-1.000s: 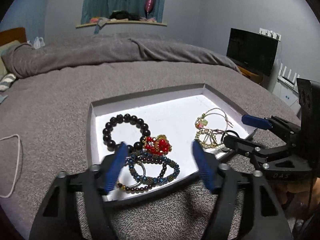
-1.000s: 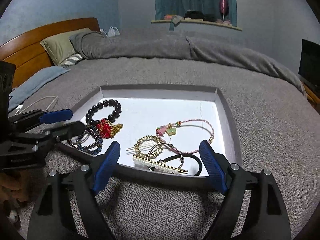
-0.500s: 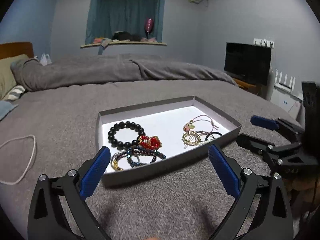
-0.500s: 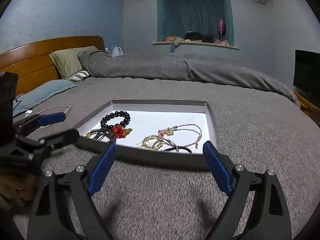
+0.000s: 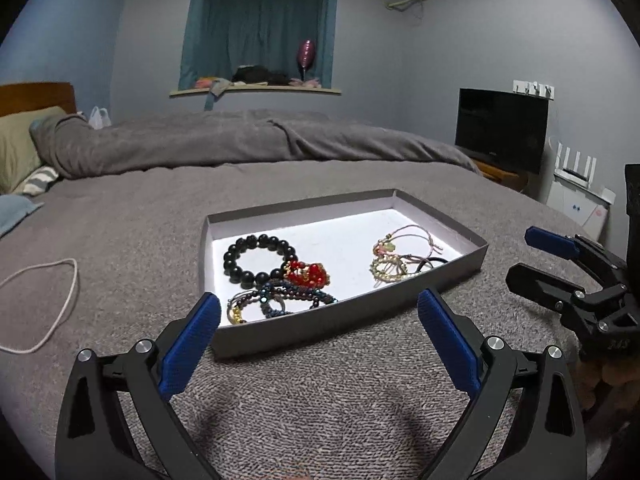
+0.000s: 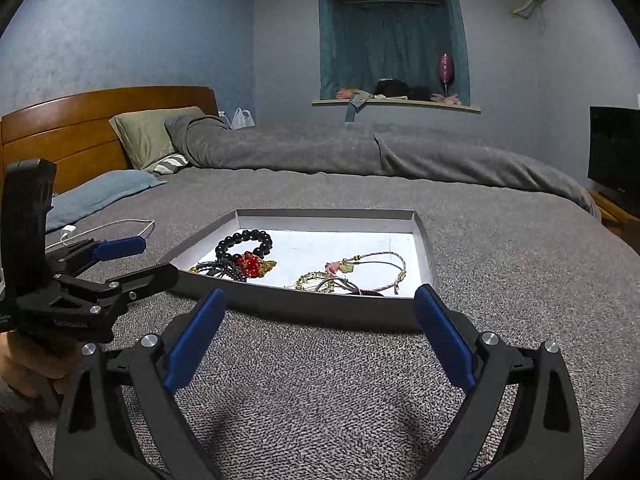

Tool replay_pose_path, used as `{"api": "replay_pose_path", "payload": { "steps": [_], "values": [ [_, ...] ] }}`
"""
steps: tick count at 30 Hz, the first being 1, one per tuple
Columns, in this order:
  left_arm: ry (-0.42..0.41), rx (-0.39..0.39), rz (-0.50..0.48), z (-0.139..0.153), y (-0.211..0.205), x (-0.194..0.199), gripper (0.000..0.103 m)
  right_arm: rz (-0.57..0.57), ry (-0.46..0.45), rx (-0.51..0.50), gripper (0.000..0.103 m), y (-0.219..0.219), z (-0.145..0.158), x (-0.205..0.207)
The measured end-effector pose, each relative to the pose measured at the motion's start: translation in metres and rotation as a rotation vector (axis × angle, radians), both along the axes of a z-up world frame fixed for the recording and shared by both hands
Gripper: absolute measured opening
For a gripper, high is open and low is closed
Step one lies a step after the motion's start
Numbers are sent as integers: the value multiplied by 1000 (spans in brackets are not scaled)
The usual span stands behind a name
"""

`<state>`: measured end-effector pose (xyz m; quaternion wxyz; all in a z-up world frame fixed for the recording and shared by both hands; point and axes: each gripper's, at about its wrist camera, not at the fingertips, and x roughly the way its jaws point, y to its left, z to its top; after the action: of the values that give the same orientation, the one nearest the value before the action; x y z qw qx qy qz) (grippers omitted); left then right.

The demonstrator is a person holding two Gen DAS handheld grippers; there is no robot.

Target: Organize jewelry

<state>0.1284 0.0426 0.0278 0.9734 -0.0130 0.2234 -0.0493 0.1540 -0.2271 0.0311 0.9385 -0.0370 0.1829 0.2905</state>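
Gaping wide, both sets of fingers hold nothing. Left gripper (image 5: 320, 328) and right gripper (image 6: 320, 328) hang low over the grey bedspread (image 5: 120, 240), short of the tray; their jaws have just been opening, with nothing between them.

Left view: blue pads frame the near wall of the tray (image 5: 352, 316), which sits at 12 o'clock from the fingertips. Right gripper shows at 3 o'clock, also spread and empty.

Tray contents, left view:
- black bead bracelet (image 5: 256, 258), at 10 o'clock within the tray
- red bead cluster (image 5: 306, 274), touching the black beads
- dark mixed bracelets (image 5: 280, 300) piled against the near wall
- pink cord bracelet (image 5: 404, 238), gold pieces and a black hair tie (image 5: 430, 262) grouped toward 3 o'clock, well apart from the beads

Judgement: the two groups look deliberately sorted, beads on one side and cords and clips on the other. Spread, empty fingers clear of the tray suggest the sorting is done, or a pause between picks.

White cord (image 5: 44, 300) lies on the bedspread at 9 o'clock from the tray.

Writing: small embossed marks on the right gripper's body, too blurred to read. No other labels legible.
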Motion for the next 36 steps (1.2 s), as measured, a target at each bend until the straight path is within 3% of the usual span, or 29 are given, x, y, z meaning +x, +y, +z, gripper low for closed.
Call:
{"api": "replay_pose_path", "payload": {
  "steps": [36],
  "values": [
    [-2,2,1,1,-1,0,98,2,-7,-4,96,3,-1,-2]
  ]
}}
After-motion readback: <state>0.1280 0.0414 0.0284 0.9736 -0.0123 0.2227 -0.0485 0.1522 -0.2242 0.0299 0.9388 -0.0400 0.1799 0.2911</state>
